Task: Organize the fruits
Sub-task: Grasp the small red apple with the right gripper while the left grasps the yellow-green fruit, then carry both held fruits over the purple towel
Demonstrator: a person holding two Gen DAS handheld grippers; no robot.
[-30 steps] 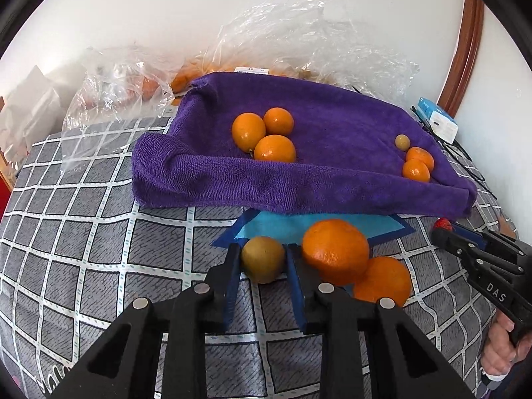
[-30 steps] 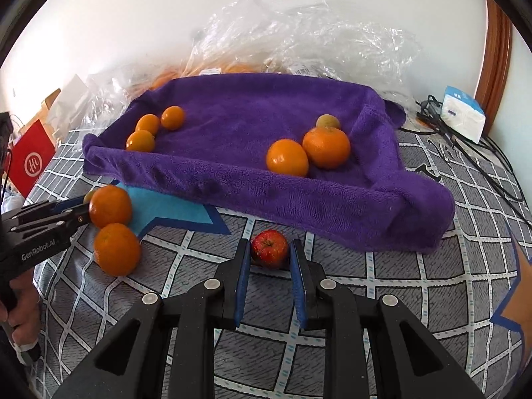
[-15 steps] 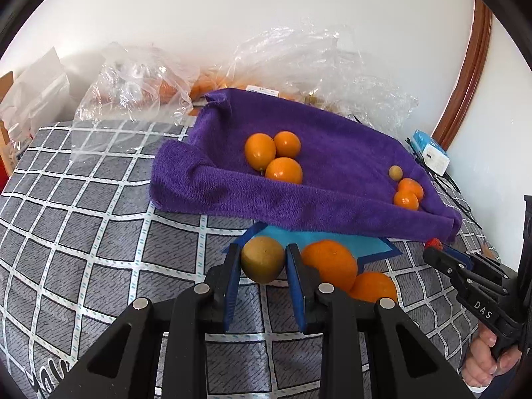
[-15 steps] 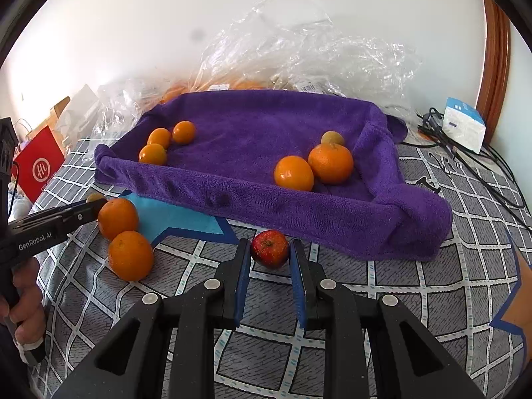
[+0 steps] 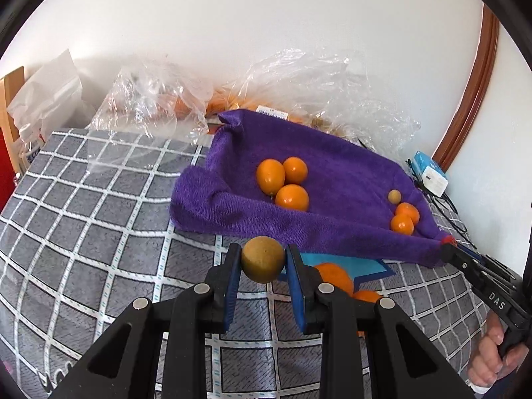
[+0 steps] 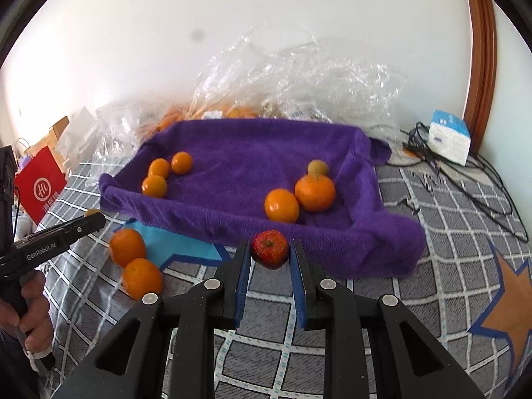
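Purple terry cloth lines the tray (image 6: 382, 239) set on a grey checked bedspread (image 5: 83, 232), with crumpled clear plastic bags (image 6: 299, 79) behind it. A brownish-yellow round fruit (image 5: 263, 258) is clamped between the blue pads of the left claw (image 5: 262, 266), held clear above the bedspread just in front of the tray's near wall. A small red apple (image 6: 269, 248) is pinched likewise in the right claw (image 6: 269, 256), before the same wall. Three oranges (image 5: 287, 183) are grouped at one end inside the tray; two oranges (image 6: 299, 199) and a small tan fruit (image 6: 318, 167) are seen at the other. Two more oranges (image 6: 133, 262) lie on the bedspread outside, touching each other.
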